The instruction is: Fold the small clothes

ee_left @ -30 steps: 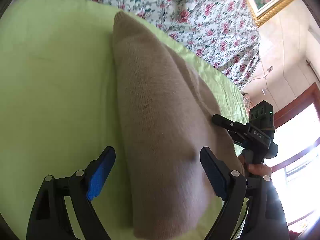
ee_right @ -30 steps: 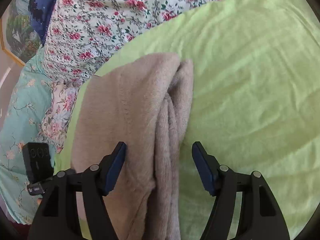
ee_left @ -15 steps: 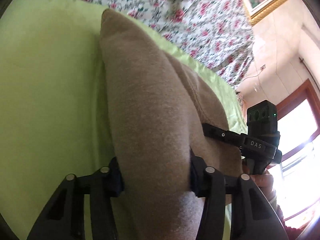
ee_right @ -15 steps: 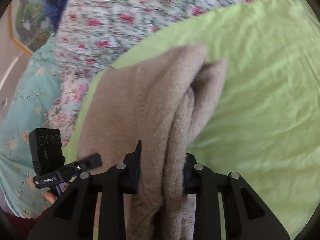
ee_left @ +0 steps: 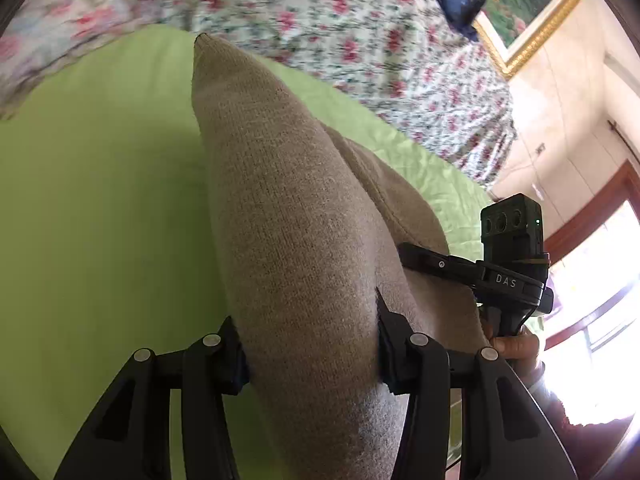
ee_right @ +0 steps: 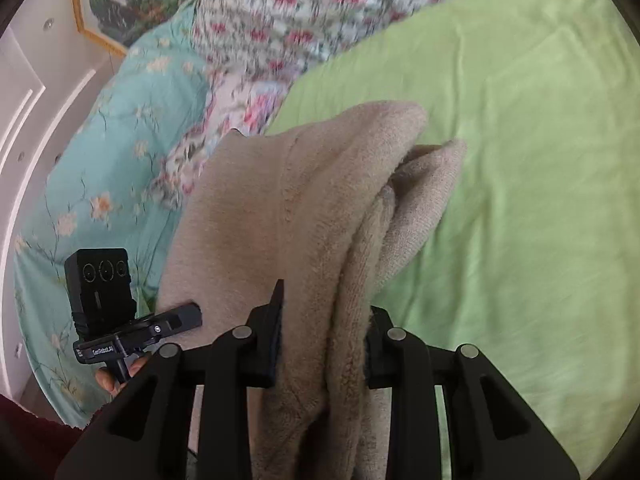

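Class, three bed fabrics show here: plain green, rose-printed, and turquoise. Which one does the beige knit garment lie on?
The plain lime-green sheet; the beige knit garment rests there, the patterned two lie beyond.

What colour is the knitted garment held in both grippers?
Beige-tan knitted garment, clearest in the left wrist view.

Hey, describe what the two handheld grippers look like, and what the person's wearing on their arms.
Both grippers, left gripper and right gripper, are black linkage frames with silver pivot pins. Each carries a boxy black three-lens camera module; the right gripper's arm reads "DAS". A dark red sleeve shows.
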Available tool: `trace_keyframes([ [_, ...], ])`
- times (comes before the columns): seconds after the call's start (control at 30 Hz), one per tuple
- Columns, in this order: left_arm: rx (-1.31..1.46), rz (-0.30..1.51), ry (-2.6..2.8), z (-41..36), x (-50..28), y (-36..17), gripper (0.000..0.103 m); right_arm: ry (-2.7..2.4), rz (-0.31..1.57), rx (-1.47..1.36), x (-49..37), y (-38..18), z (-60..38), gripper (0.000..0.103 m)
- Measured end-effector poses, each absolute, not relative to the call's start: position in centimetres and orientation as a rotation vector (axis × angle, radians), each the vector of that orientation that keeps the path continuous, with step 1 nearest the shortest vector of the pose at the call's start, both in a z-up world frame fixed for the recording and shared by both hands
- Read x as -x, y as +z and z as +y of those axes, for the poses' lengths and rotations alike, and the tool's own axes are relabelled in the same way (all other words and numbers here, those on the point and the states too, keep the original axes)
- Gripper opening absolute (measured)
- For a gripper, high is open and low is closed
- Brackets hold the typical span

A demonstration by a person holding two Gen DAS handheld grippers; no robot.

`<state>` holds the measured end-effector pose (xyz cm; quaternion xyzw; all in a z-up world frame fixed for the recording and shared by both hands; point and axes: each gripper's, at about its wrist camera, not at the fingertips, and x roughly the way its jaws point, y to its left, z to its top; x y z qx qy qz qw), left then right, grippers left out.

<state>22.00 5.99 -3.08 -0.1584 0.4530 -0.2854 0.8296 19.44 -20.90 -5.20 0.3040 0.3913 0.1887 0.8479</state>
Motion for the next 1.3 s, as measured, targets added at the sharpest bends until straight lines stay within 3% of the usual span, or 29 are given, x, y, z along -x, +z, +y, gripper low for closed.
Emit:
trace_keyframes([
  [0.17, 0.349, 1.013, -0.543, 8.9, -20.2, -7.4, 0.056, 0.331, 0.859, -0.624, -19.5, -7.1, -19.5, 0.033],
  [0.27, 0.406, 1.002, -0.559, 9.7, -20.1, -7.5, 0.061, 0.297, 0.877, -0.605, -19.0, -6.7, -19.7, 0.042],
  [0.37, 0.377, 0.986, -0.537, 9.7, -19.9, -6.8, 0.069, 0.222, 0.871, -0.584, -18.5, -5.7, -20.6, 0.059],
  [0.5, 0.349, 0.934, -0.479, 10.6, -20.3, -5.1, 0.069, 0.12, 0.769, -0.583, -18.4, -3.3, -22.9, 0.061],
  [0.57, 0.336, 0.901, -0.43, 11.4, -20.5, -4.3, 0.069, 0.124, 0.746, -0.582, -19.4, -2.4, -23.3, 0.058],
  [0.67, 0.322, 0.868, -0.372, 11.9, -21.2, -3.5, 0.064, 0.159, 0.78, -0.562, -22.3, -2.5, -22.3, 0.044],
  [0.73, 0.321, 0.869, -0.369, 11.5, -21.9, -3.4, 0.057, 0.164, 0.83, -0.556, -23.8, -3.2, -21.3, 0.009],
  [0.83, 0.287, 0.887, -0.356, 10.3, -22.6, -3.6, 0.043, 0.144, 0.739, -0.563, -22.9, -1.9, -21.7, 0.009],
  [0.9, 0.242, 0.879, -0.334, 9.4, -22.6, -3.4, 0.042, 0.111, 0.695, -0.575, -21.8, -1.4, -22.5, 0.008],
  [1.13, 0.147, 0.912, -0.303, 7.1, -23.4, -5.4, 0.044, 0.089, 0.802, -0.625, -22.7, -5.5, -23.9, 0.012],
  [1.3, 0.194, 0.923, -0.316, 8.2, -22.5, -4.2, 0.042, 0.059, 0.746, -0.567, -20.3, -2.4, -22.9, 0.013],
])
